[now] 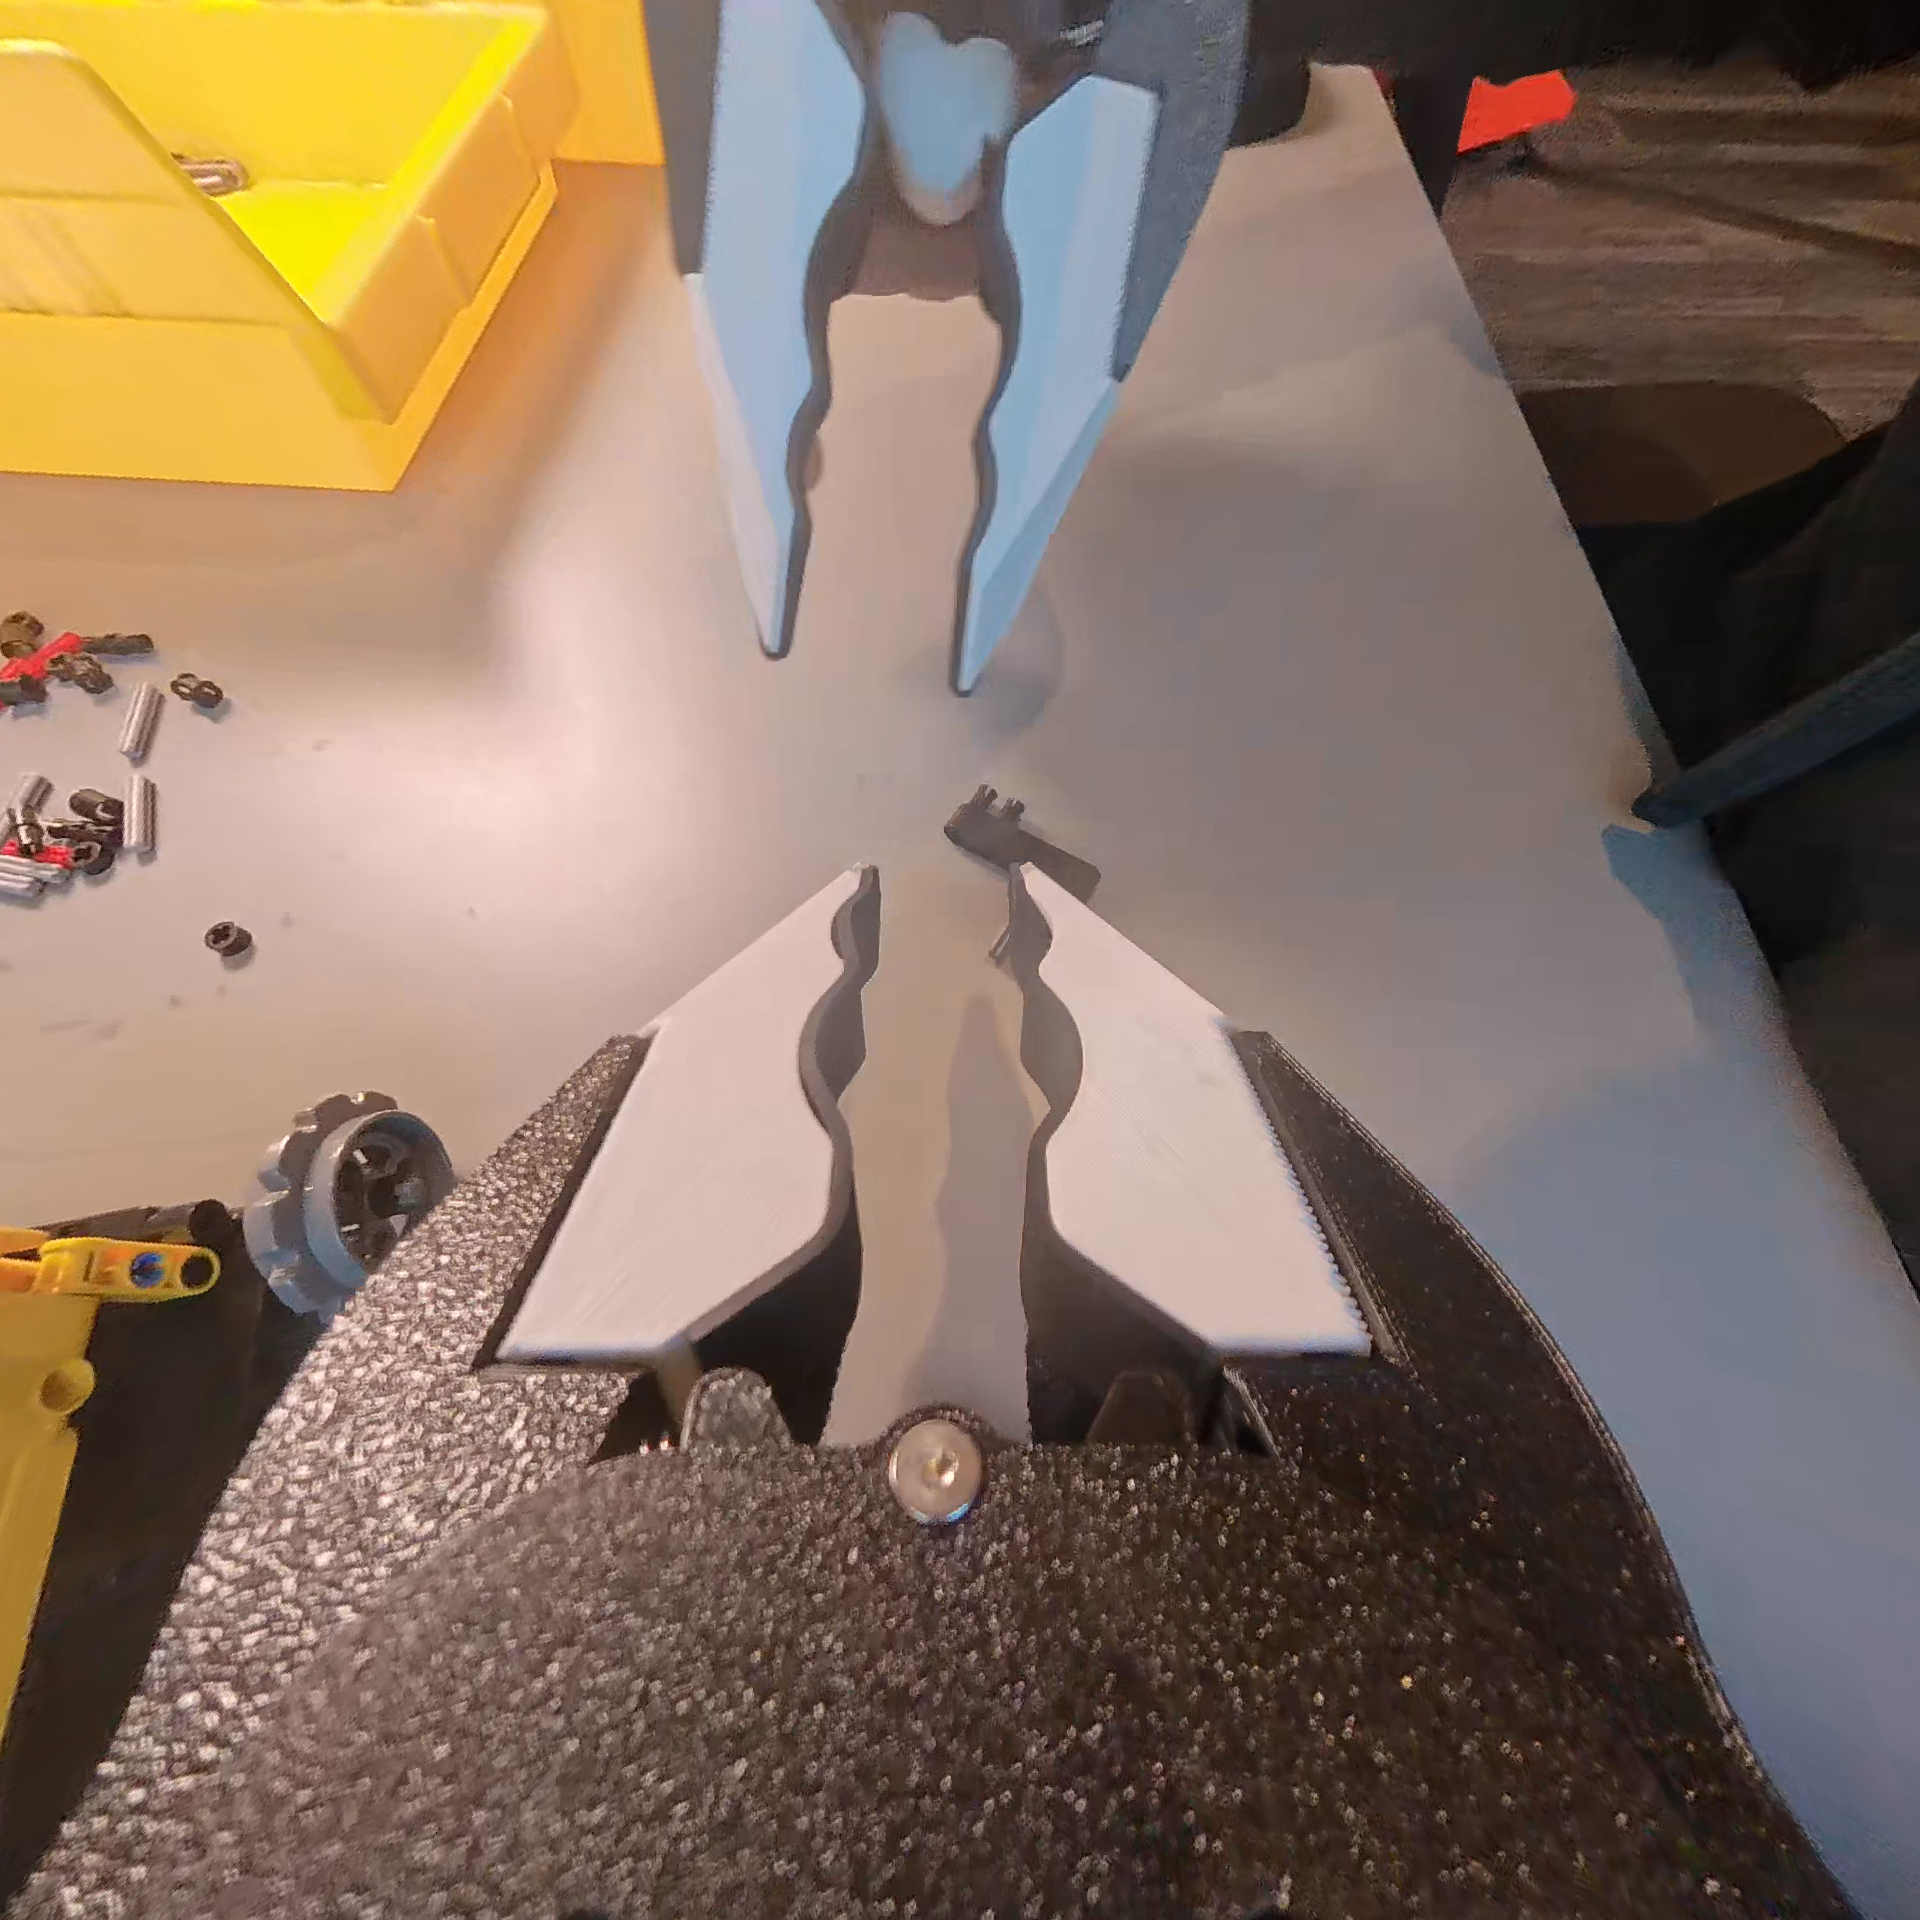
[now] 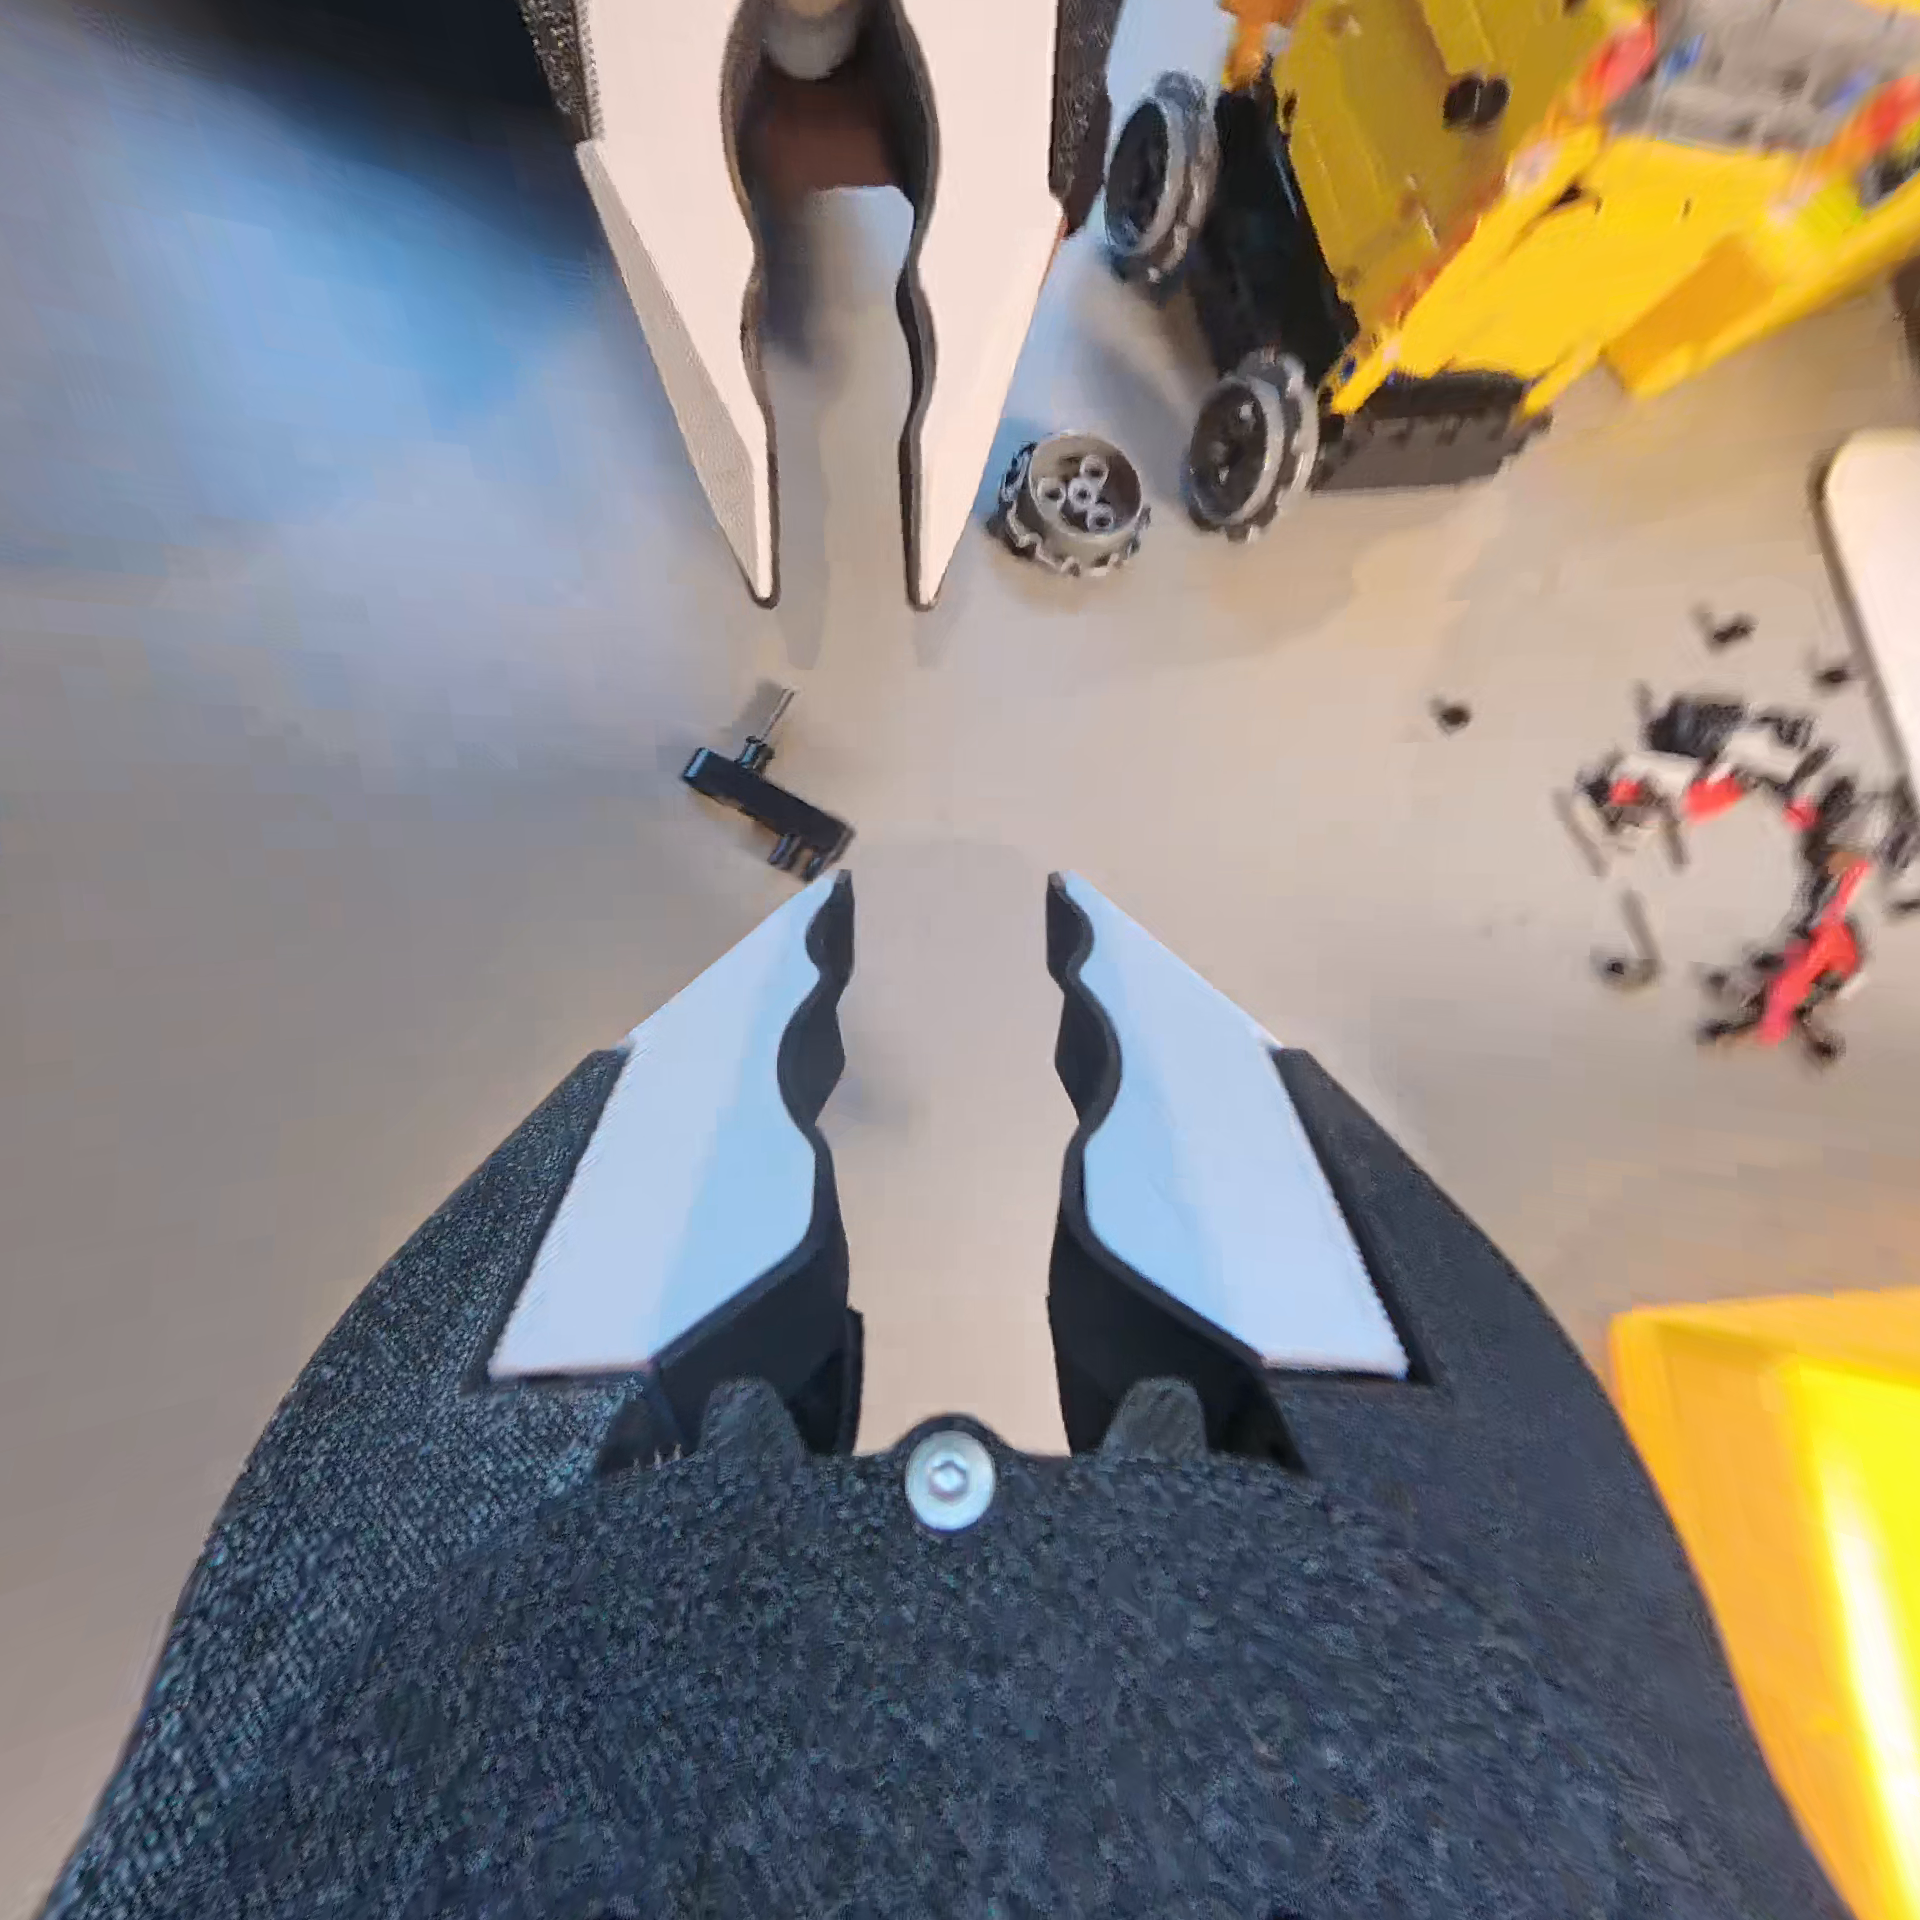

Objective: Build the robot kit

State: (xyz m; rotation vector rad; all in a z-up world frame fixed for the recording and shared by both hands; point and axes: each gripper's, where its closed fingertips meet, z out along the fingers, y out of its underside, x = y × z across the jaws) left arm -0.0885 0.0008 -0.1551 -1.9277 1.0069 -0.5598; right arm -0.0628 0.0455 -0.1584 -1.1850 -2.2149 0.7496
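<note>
A small black toy-brick connector lies on the pale table between the two grippers. My left gripper is open and empty, its right fingertip just short of the connector. A thin dark pin lies against that finger's inner edge. My right gripper is open and empty, with the connector just beyond its left fingertip. The grippers face each other tip to tip: the right one shows across the table in the left wrist view, the left one in the right wrist view.
A yellow sorting tray stands at the back left. Loose black, grey and red pieces are scattered on the left. A grey toothed wheel lies beside a yellow and black toy vehicle. The table edge runs along the right. Both grippers' tips are roughly 4 centimetres from the connector. It turns up in the left wrist view as well. The thin dark pin lies around 4 centimetres away from my left fingertips.
</note>
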